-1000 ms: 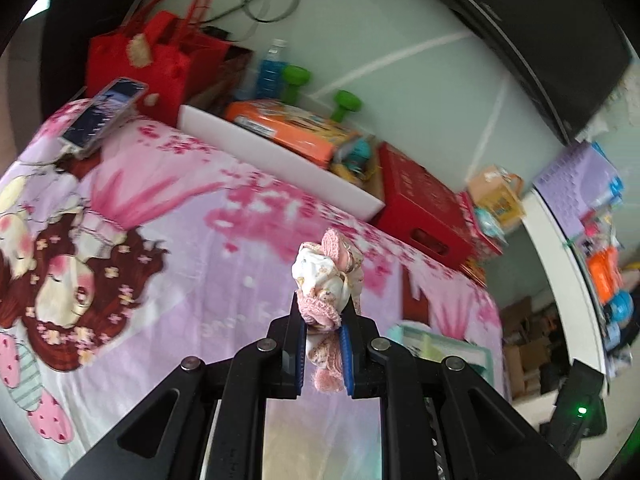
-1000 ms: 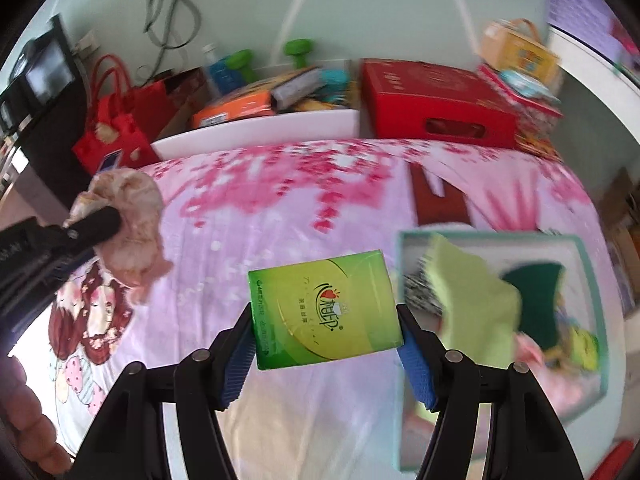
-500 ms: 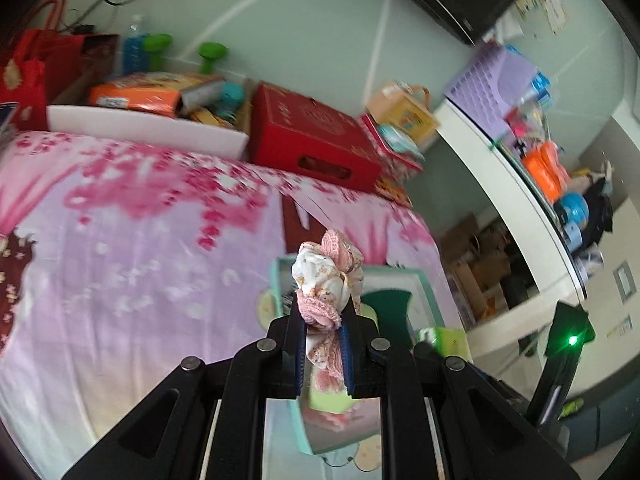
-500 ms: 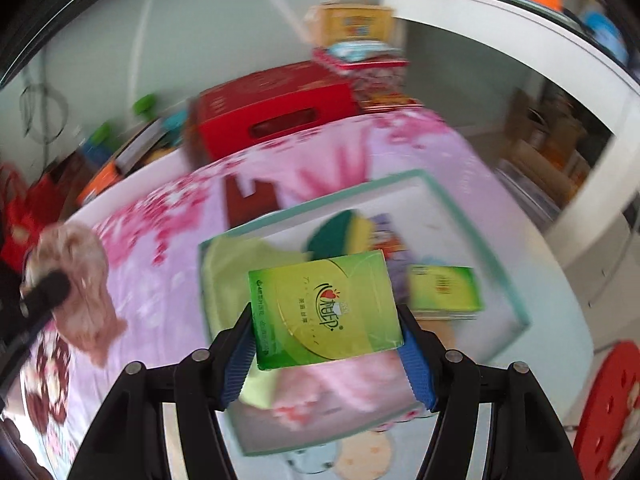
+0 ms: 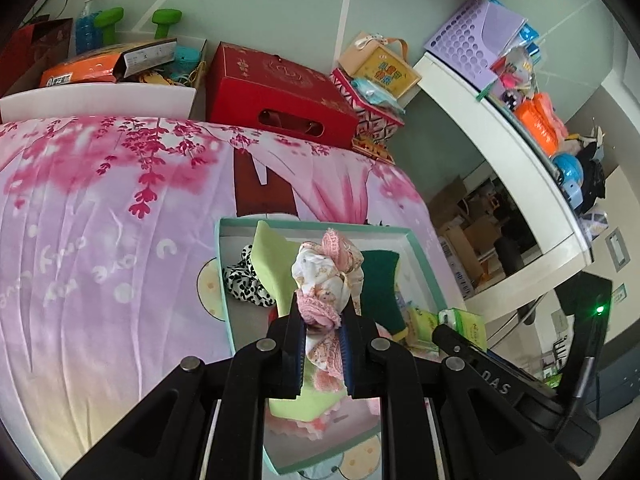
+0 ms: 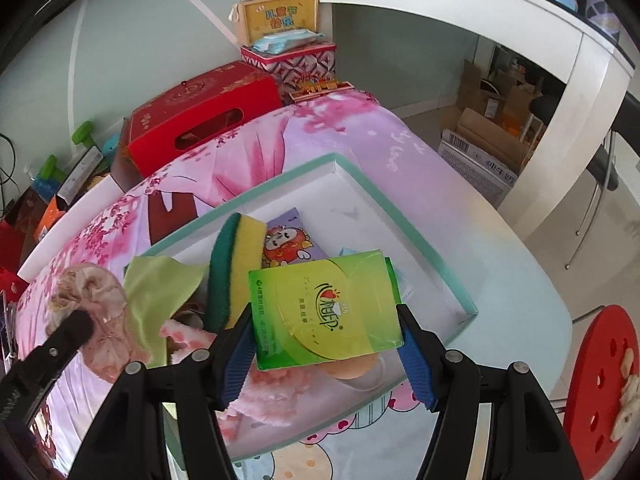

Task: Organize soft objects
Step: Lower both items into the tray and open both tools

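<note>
Teal-rimmed and white inside, the shallow box (image 6: 420, 240) sits near the corner of the pink floral bedspread (image 5: 100, 208). Its far right part is bare white floor, the only open room inside. The left and near parts are crowded: a lime cloth (image 6: 160, 284), a green-and-yellow sponge (image 6: 234, 264) standing on edge, a purple cartoon packet (image 6: 286, 240), a black-and-white spotted fabric piece (image 5: 244, 280) and pink fluffy cloth (image 6: 188, 336). Beyond the box's right rim the bed falls away toward a white desk (image 6: 560, 68); a red perforated stool (image 6: 604, 380) stands low at the right.

The left gripper (image 5: 323, 354) is pressed nearly together, pinching a pink-and-cream frilly fabric bundle (image 5: 326, 276) that hangs over the box's left half. The right gripper (image 6: 326, 356) is spread wide, its blue pads clamping the two ends of a green tissue pack (image 6: 326, 312) above the box's middle.

A second ago both grippers were over open bedspread to the left of the box. Since then they have swung across to hang over it, grips unchanged.
</note>
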Motion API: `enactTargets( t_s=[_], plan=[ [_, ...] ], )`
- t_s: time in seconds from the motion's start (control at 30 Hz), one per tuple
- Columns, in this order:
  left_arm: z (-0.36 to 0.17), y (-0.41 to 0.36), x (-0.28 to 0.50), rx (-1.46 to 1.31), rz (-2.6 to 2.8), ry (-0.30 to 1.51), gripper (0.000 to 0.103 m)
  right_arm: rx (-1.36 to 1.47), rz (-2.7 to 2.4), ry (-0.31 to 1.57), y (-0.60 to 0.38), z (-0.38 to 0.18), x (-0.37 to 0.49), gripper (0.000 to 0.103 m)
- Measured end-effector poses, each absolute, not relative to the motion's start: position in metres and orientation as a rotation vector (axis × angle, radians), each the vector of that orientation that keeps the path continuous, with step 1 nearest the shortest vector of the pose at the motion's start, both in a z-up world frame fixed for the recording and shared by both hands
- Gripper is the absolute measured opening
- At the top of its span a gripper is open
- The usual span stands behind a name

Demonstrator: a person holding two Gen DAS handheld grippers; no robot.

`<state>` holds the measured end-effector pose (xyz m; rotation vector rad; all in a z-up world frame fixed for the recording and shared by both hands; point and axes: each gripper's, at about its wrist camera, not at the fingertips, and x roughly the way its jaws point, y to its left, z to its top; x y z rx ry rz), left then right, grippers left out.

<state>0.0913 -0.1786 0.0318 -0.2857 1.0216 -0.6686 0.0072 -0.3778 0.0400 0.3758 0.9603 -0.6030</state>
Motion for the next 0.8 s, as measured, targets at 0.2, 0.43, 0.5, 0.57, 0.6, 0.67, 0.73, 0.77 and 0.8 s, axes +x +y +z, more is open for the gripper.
enactTargets(
  t_s=[0.2, 0.43, 0.5, 0.57, 0.6, 0.67, 0.73, 0.77, 0.8],
  plan=[
    [0.013, -0.185, 0.096, -0.272, -0.651, 1.052, 0.015, 0.384, -0.588, 0.992, -0.382, 0.026, 0.012, 0.069],
    [-0.011, -0.192, 0.103, -0.218, -0.601, 1.109, 0.015, 0.403, -0.568, 1.036, -0.384, 0.006, 0.02, 0.069],
    [-0.016, -0.194, 0.104, -0.203, -0.588, 1.122, 0.015, 0.398, -0.572, 1.049, -0.384, 0.001, 0.022, 0.069],
    [-0.022, -0.197, 0.105, -0.188, -0.575, 1.137, 0.015, 0.398, -0.567, 1.061, -0.384, -0.003, 0.024, 0.069],
    [-0.025, -0.197, 0.105, -0.182, -0.569, 1.145, 0.015, 0.399, -0.563, 1.068, -0.384, -0.006, 0.025, 0.069],
    [-0.028, -0.197, 0.106, -0.176, -0.562, 1.15, 0.016, 0.399, -0.558, 1.081, -0.384, -0.01, 0.026, 0.069],
    [-0.029, -0.197, 0.106, -0.174, -0.559, 1.15, 0.016, 0.397, -0.555, 1.087, -0.384, -0.011, 0.027, 0.069],
    [-0.03, -0.197, 0.106, -0.173, -0.557, 1.152, 0.016, 0.396, -0.555, 1.087, -0.384, -0.011, 0.027, 0.069],
    [-0.03, -0.197, 0.106, -0.173, -0.556, 1.155, 0.019, 0.396, -0.556, 1.086, -0.384, -0.011, 0.027, 0.069]
  ],
)
